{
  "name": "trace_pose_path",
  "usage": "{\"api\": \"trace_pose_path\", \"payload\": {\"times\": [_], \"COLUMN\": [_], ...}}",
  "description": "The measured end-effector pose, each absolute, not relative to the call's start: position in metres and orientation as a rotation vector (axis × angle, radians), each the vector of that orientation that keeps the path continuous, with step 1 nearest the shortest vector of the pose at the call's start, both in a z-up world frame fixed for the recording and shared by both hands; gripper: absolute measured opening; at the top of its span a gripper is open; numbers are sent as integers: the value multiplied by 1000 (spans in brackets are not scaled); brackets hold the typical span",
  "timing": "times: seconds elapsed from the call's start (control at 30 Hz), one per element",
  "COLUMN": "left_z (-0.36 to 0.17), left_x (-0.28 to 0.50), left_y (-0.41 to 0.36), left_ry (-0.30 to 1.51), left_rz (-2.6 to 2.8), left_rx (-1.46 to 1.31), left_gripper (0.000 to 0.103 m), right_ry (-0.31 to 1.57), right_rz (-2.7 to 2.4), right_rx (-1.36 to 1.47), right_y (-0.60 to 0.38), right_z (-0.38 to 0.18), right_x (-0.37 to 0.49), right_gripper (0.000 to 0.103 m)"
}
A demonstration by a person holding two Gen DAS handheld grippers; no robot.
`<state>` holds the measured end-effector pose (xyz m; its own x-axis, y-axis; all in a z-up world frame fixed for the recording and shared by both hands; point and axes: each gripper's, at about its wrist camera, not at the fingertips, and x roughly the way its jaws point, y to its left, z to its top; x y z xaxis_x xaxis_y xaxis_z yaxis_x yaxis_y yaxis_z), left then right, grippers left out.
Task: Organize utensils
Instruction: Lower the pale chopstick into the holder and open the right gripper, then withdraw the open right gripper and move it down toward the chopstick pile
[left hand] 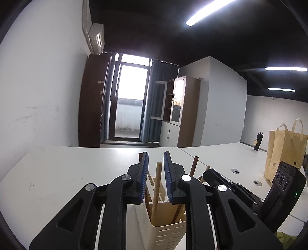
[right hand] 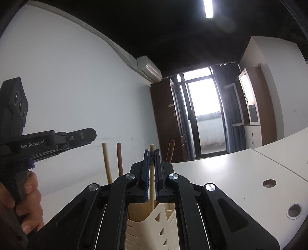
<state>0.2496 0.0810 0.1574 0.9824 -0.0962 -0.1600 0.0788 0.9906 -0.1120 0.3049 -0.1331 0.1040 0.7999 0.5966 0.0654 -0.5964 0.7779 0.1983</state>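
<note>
White desks point(left hand: 77, 163) run toward a balcony door point(left hand: 129, 103) in the left wrist view; the left gripper point(left hand: 156, 159) stands slightly parted over a cream slotted holder point(left hand: 167, 234), a light wooden handle point(left hand: 157, 184) between its pads, untouched. From the right wrist, the right gripper point(right hand: 152, 155) is clamped on a pale stick point(right hand: 152, 173) standing in the holder point(right hand: 154, 227); a hand point(right hand: 28, 202) grips the other tool at left.

White plaster walls point(left hand: 38, 86); black ceiling with fluorescent strip light point(left hand: 208, 10) at one o'clock; bright glazed balcony door point(left hand: 130, 102) at twelve; white tabletop point(left hand: 67, 173) below.
</note>
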Motion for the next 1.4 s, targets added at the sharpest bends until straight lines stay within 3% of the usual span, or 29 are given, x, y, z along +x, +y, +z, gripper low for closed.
{"api": "trace_pose_path", "payload": {"times": [0.17,0.23,0.4,0.47,0.7,1.0,1.4], "left_z": [160,160,162,162,161,151,128], "left_x": [240,237,230,228,218,198,185], "left_y": [84,84,81,80,77,74,73], "left_ry": [149,147,147,158,181,244,374], "left_rz": [-87,-88,-91,-96,-80,-55,-19], "left_rx": [-113,-110,-101,-88,-79,-67,-46], "left_gripper": [22,23,25,32,34,43,50], "right_ry": [11,14,16,10,38,68,214], "right_rz": [639,640,624,611,593,574,535], "right_rx": [217,220,210,190,165,125,129], "right_y": [-135,-136,-135,-133,-135,-138,-147], "right_z": [103,103,102,100,102,110,95], "right_x": [304,304,302,298,291,266,255], "right_gripper": [10,24,25,31,33,44,50]}}
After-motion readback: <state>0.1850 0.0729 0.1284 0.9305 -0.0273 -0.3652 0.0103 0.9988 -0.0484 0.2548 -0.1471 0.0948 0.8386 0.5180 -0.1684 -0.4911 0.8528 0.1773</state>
